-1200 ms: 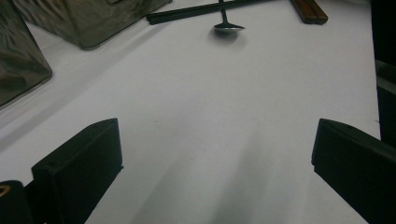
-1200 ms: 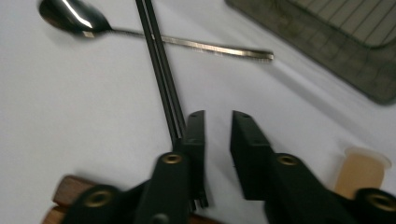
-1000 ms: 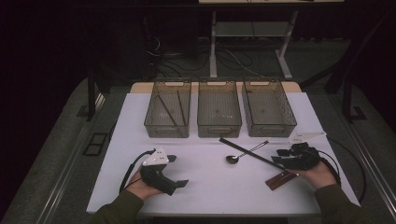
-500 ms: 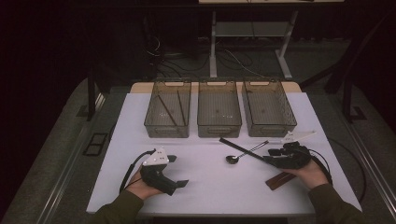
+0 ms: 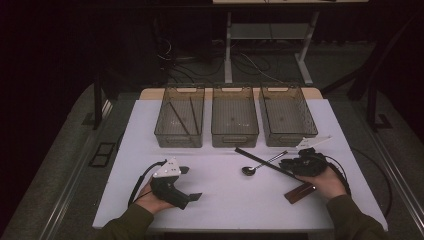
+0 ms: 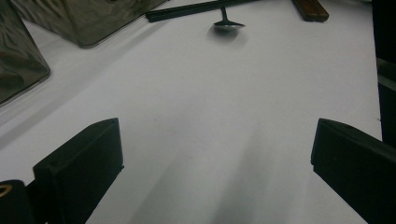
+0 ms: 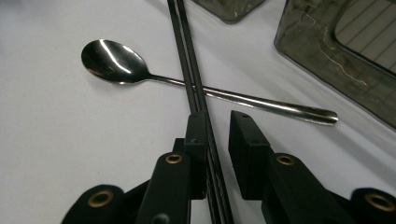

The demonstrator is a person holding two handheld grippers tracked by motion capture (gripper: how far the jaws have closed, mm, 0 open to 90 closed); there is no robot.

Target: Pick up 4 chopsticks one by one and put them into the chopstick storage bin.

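Observation:
A pair of black chopsticks (image 5: 260,160) lies slanted on the white table, across the handle of a metal spoon (image 5: 249,170). My right gripper (image 5: 287,164) sits low over their right part. In the right gripper view the chopsticks (image 7: 189,70) run between the jaws of my right gripper (image 7: 218,119). The jaws have just been closing. One pad touches the sticks and a narrow gap stays at the other. The spoon (image 7: 112,60) lies just beyond. My left gripper (image 5: 190,183) rests open on the table at the left, and between the jaws of my left gripper (image 6: 215,149) there is nothing.
Three clear bins stand in a row at the back: the left bin (image 5: 179,140) holds two dark sticks, then come the middle bin (image 5: 235,137) and the right bin (image 5: 287,137). A brown wooden piece (image 5: 300,192) lies near my right hand.
My right gripper has slid left along the table onto the chopsticks and its jaws have narrowed around them. The left gripper has stayed put.

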